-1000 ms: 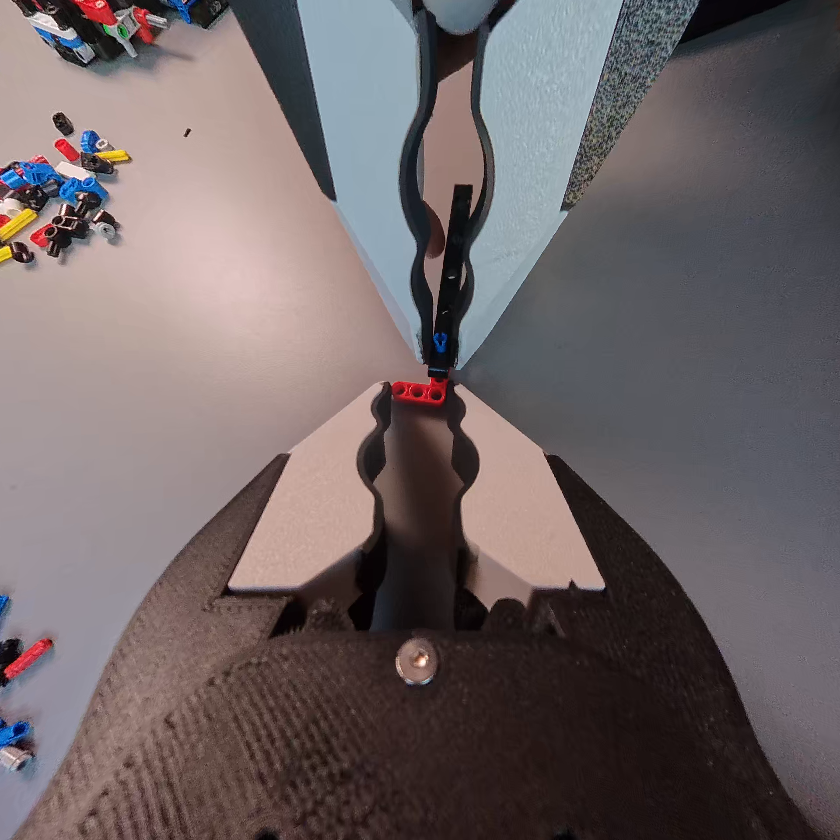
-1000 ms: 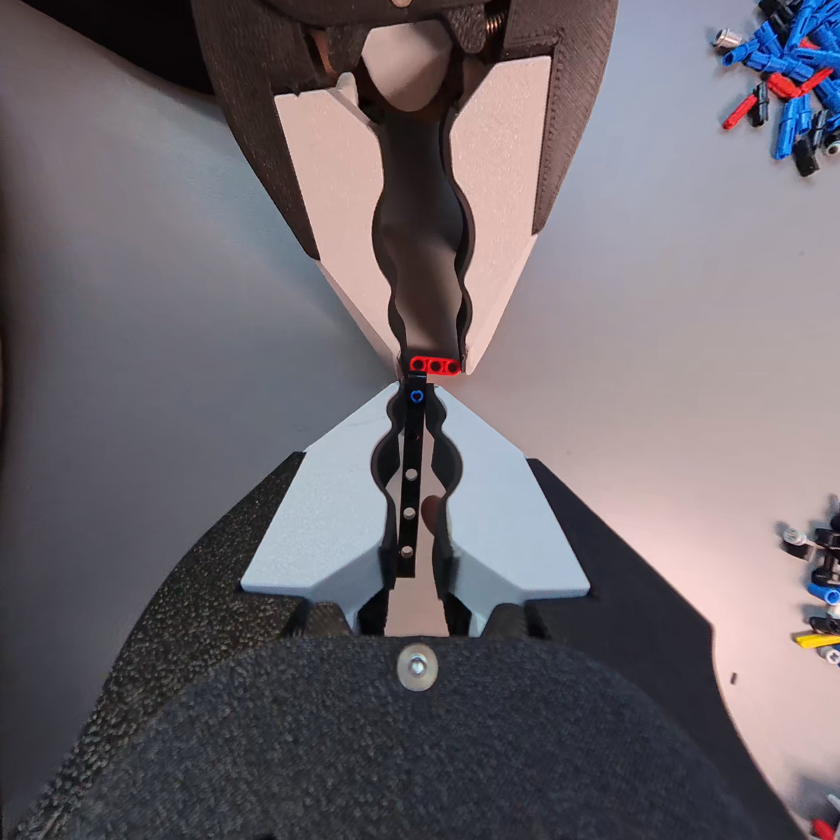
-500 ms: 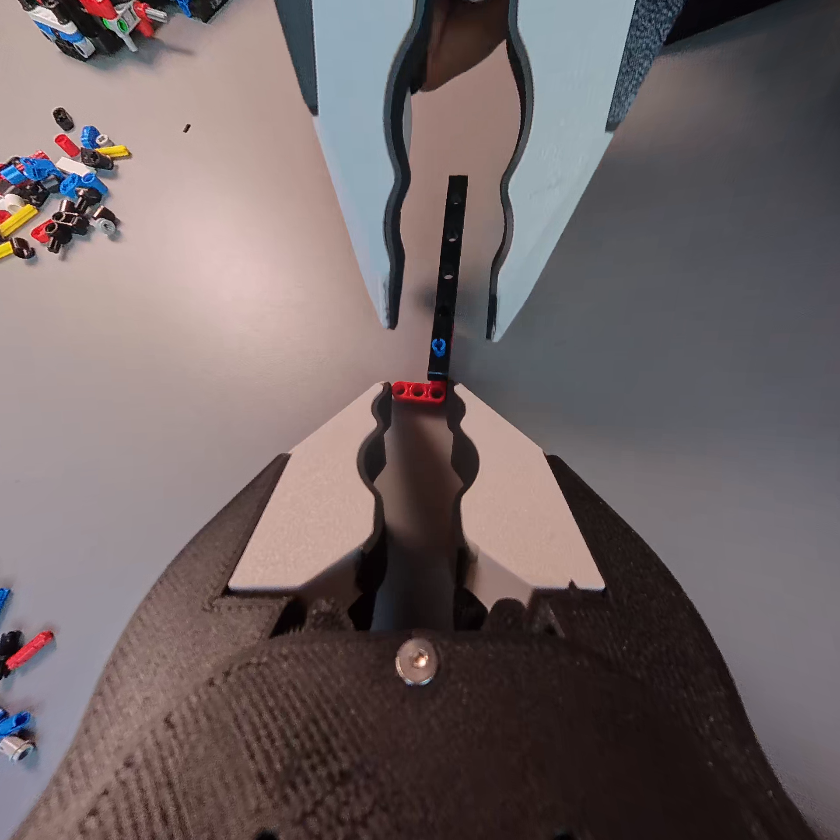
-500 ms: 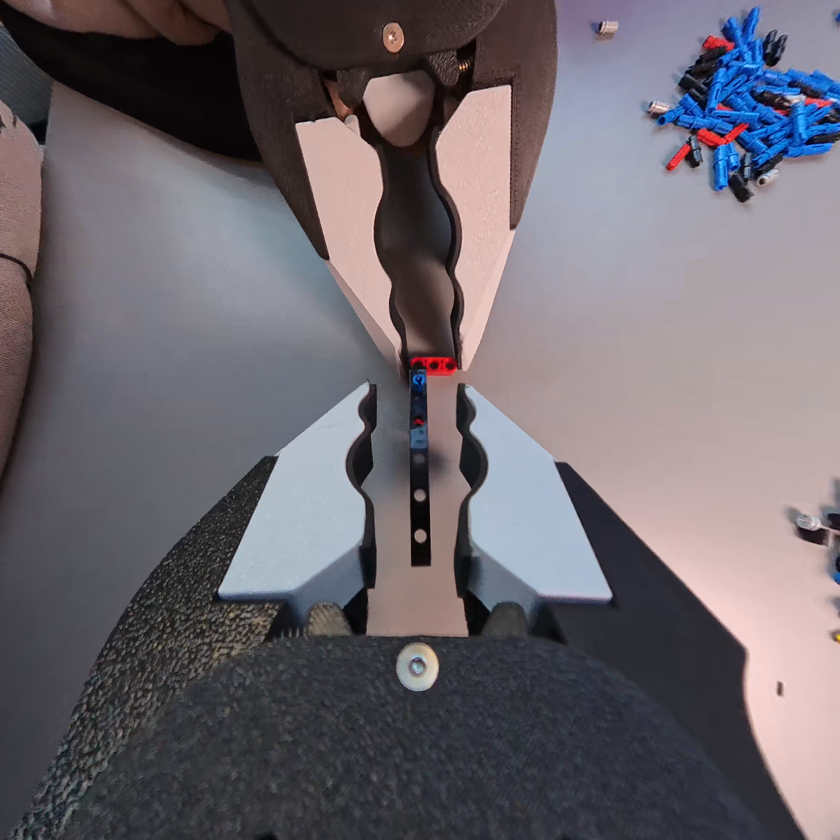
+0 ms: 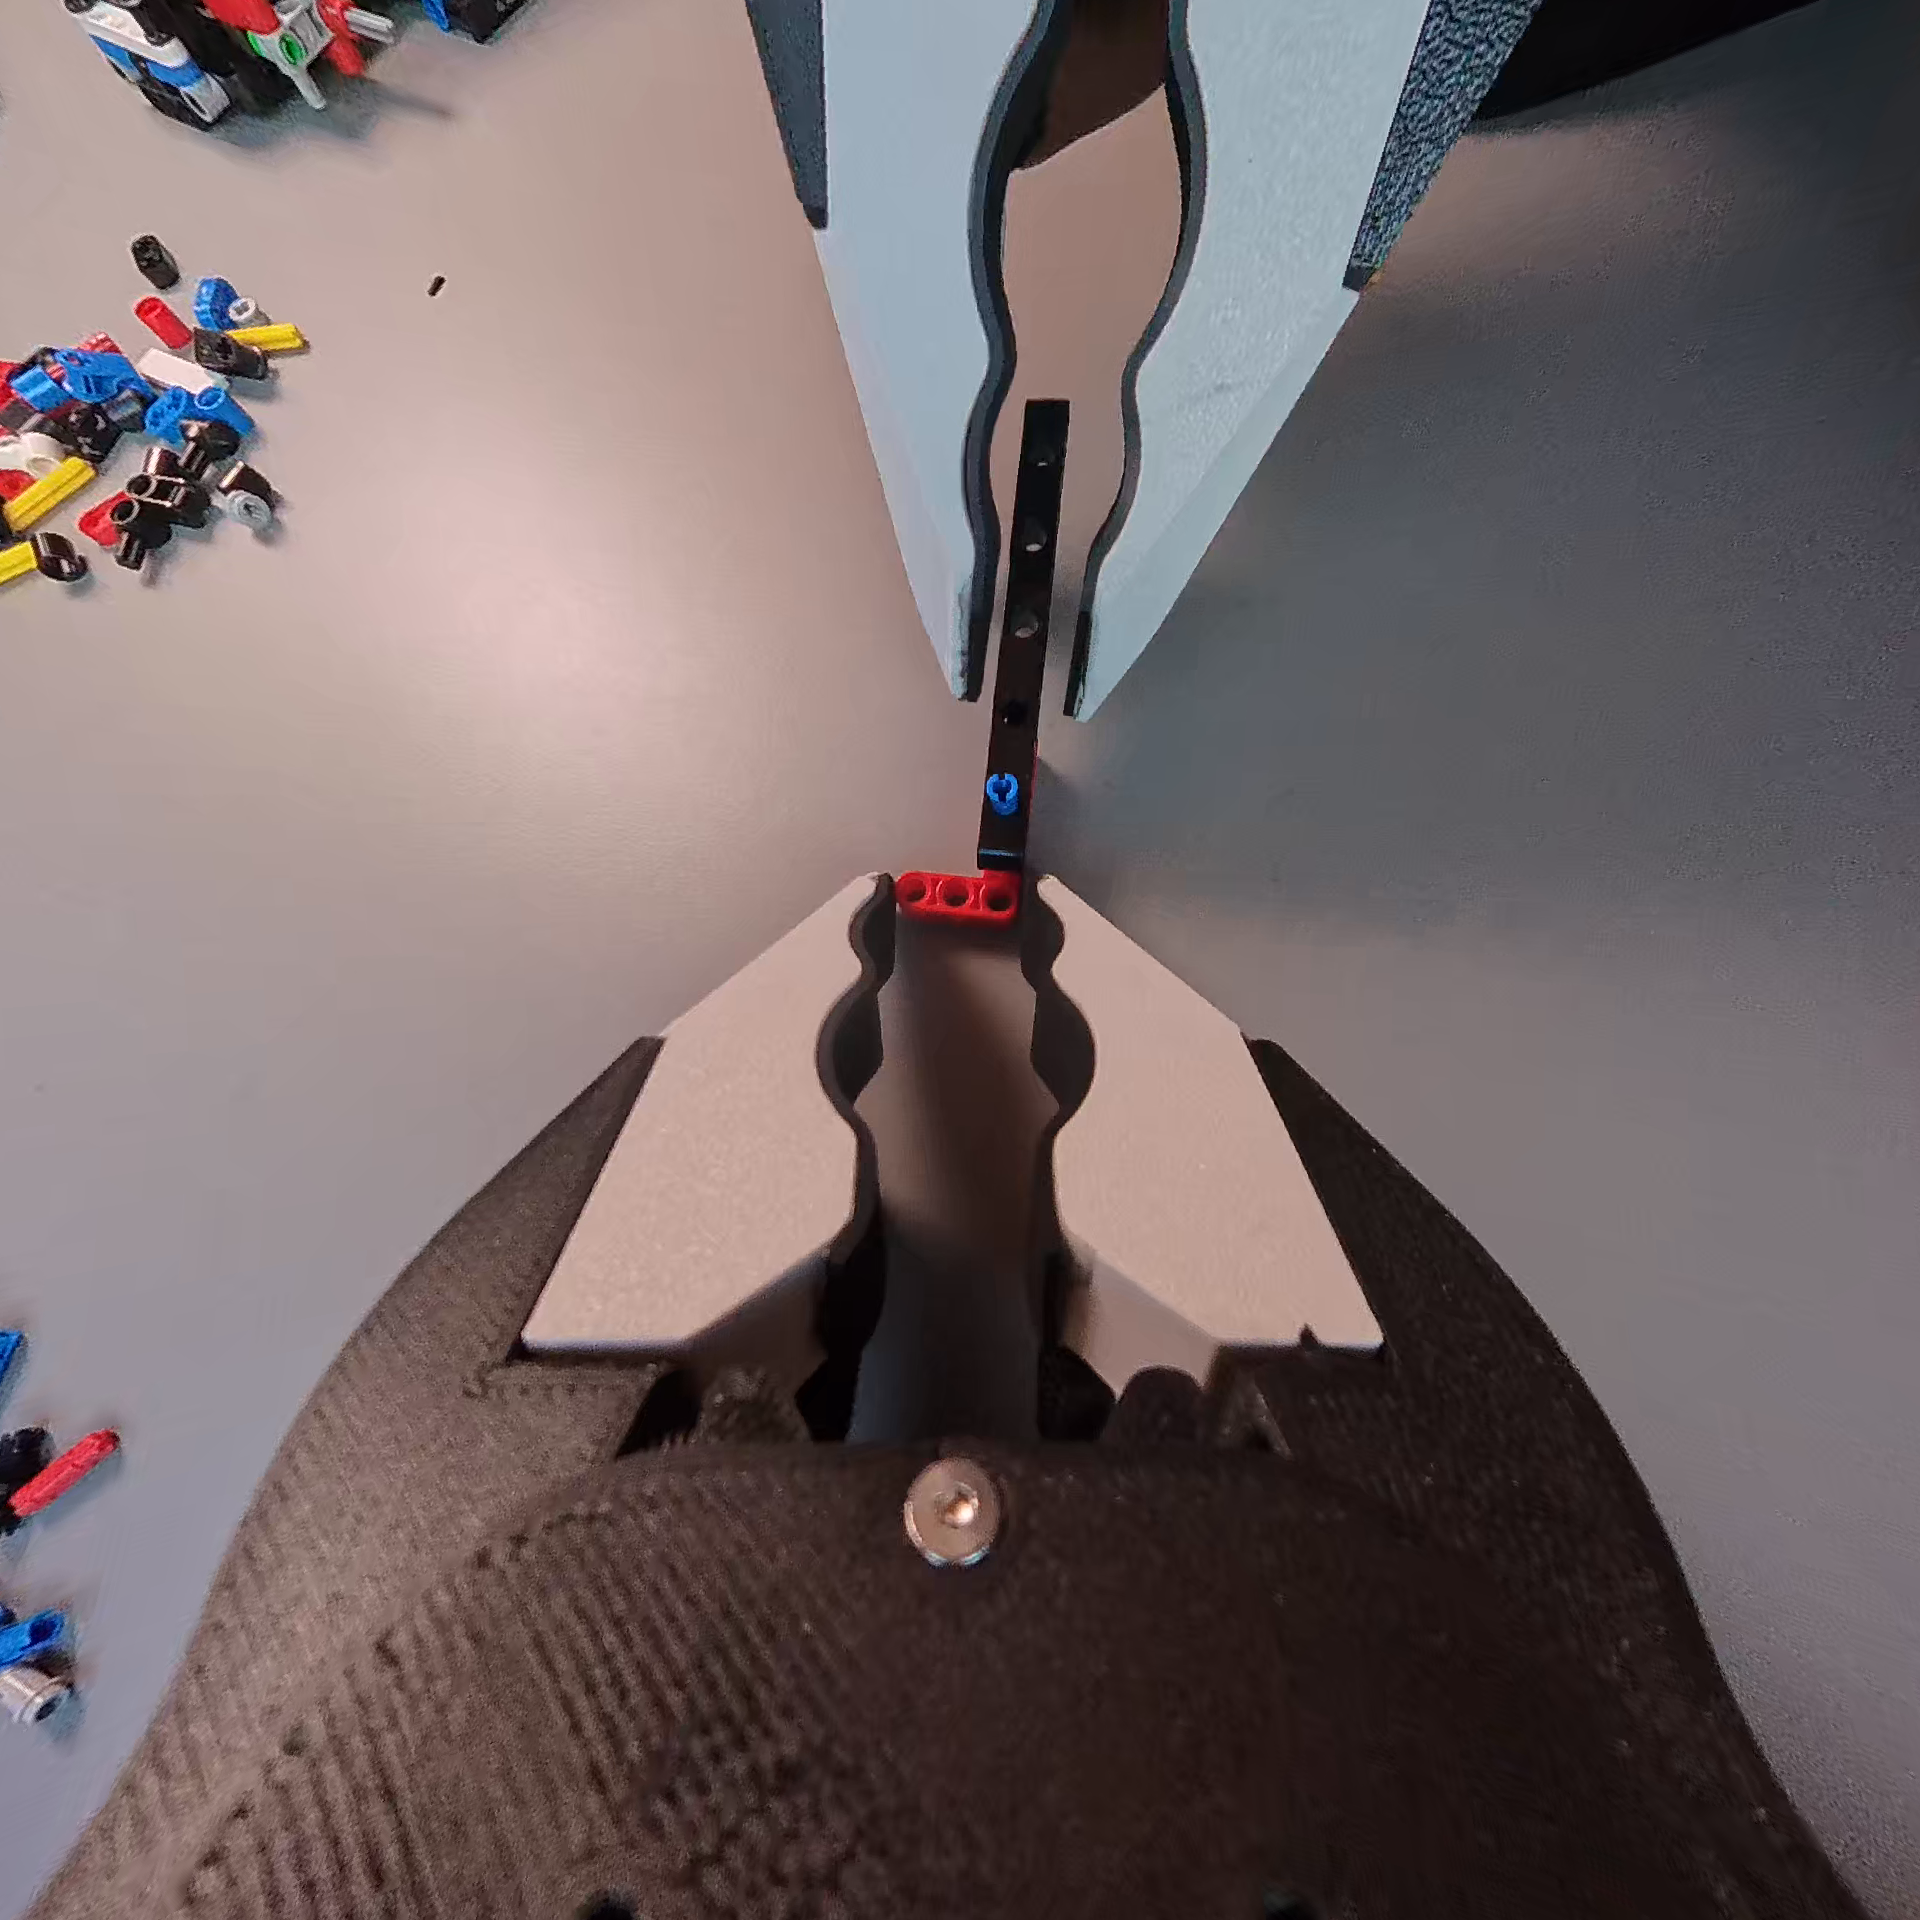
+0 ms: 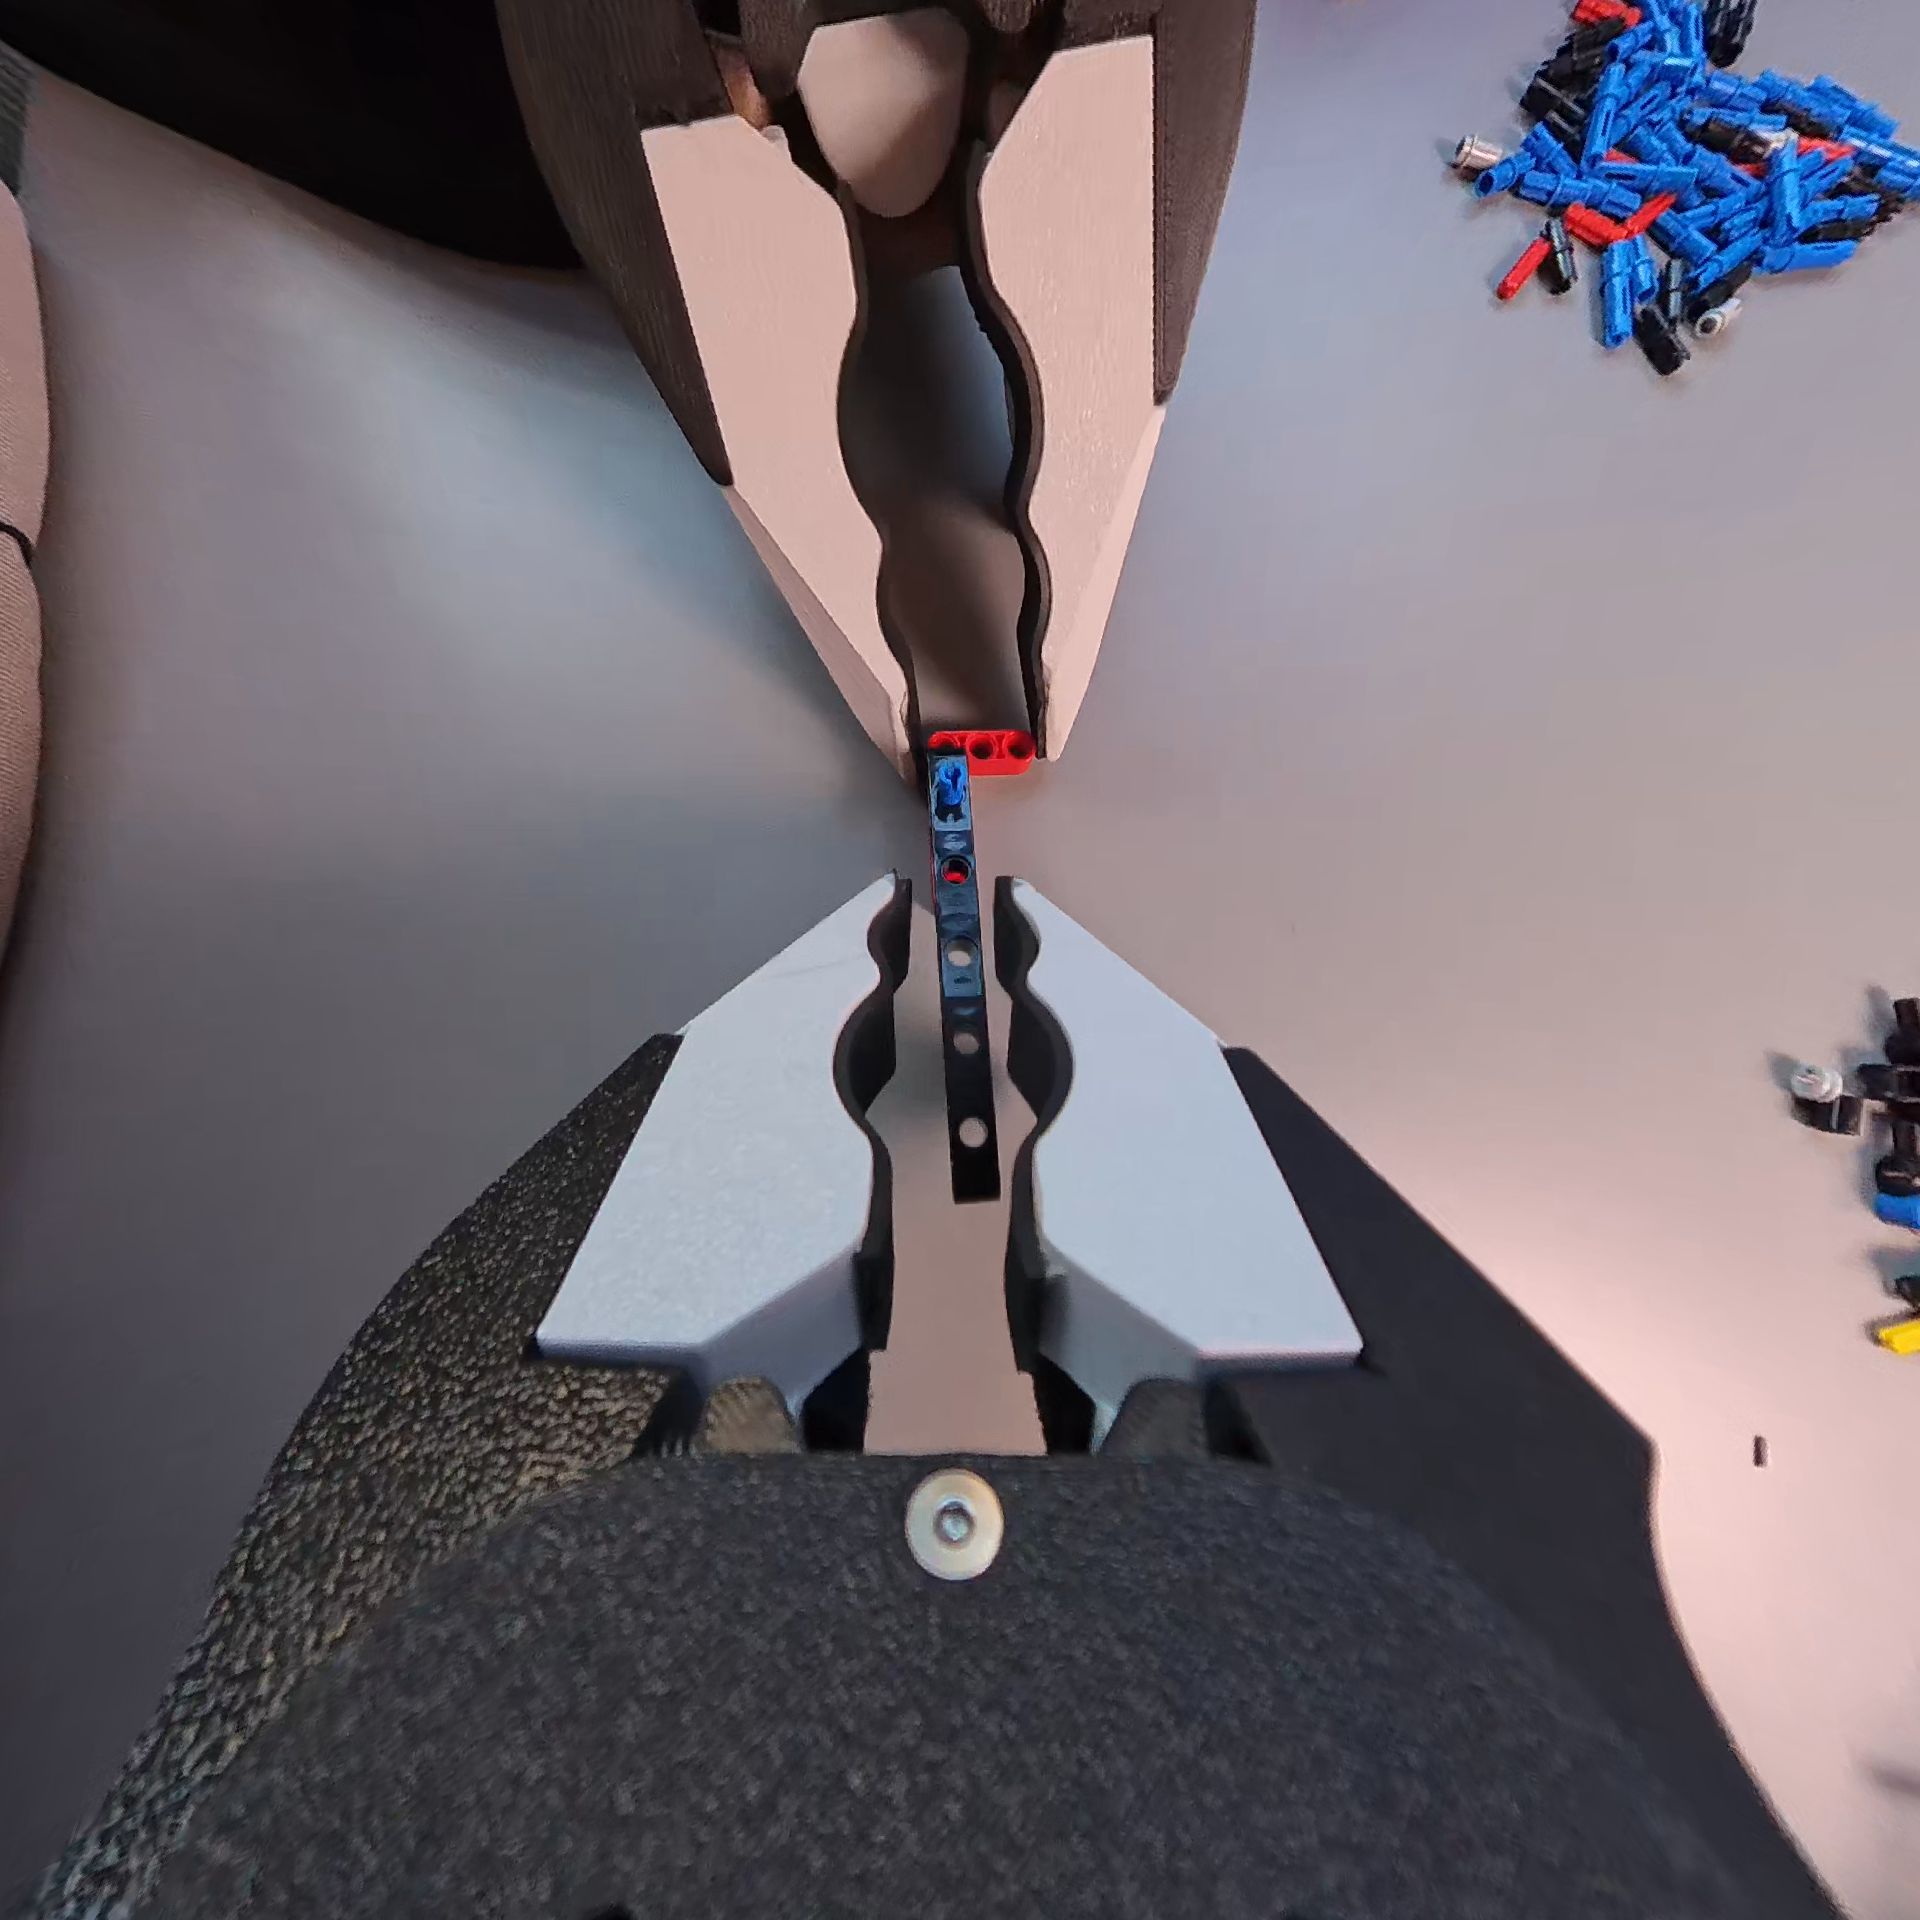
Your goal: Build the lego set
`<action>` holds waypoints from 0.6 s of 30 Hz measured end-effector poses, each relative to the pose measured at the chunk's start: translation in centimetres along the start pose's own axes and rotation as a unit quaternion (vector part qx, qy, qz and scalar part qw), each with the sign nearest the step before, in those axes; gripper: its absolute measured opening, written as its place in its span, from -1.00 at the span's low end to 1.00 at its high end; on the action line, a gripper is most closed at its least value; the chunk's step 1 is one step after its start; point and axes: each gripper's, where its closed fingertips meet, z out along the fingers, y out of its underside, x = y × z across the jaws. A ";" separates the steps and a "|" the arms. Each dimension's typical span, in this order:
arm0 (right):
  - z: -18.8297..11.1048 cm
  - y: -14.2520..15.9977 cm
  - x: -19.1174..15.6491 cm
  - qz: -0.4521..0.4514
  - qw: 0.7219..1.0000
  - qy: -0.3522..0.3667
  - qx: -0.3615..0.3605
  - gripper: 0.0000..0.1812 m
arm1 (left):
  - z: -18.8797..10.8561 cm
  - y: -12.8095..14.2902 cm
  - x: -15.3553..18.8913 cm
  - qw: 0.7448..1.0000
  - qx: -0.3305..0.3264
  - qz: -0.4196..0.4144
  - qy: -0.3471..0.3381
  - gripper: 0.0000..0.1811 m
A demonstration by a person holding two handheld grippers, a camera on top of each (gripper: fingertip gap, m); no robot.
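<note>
Lego's long black beam with holes point(image 5: 1029, 613) juts from the small red L-shaped piece point(image 5: 956, 897) pinched in my left fingers point(image 5: 958, 883), pointing straight away toward my right fingers point(image 6: 952, 881). Those were wider before; now they sit narrowly spread around it, not squeezing.

Soft pinkish glare on the grey table point(image 5: 540, 644); wide-angle edges bend, corners blur.
</note>
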 end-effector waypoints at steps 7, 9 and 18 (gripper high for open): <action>0.6 0.5 -0.1 -0.014 0.999 -0.010 -0.032 -0.93 | 0.0 0.0 0.0 1.000 0.001 -0.002 0.003 -0.75; 0.6 0.6 -0.1 -0.004 0.999 -0.013 -0.040 -0.93 | 0.0 0.0 0.0 1.000 -0.001 -0.005 0.003 -0.75; 0.7 0.7 -0.1 -0.004 0.998 -0.026 -0.054 -0.93 | 0.0 0.0 0.1 1.000 -0.008 -0.009 0.001 -0.75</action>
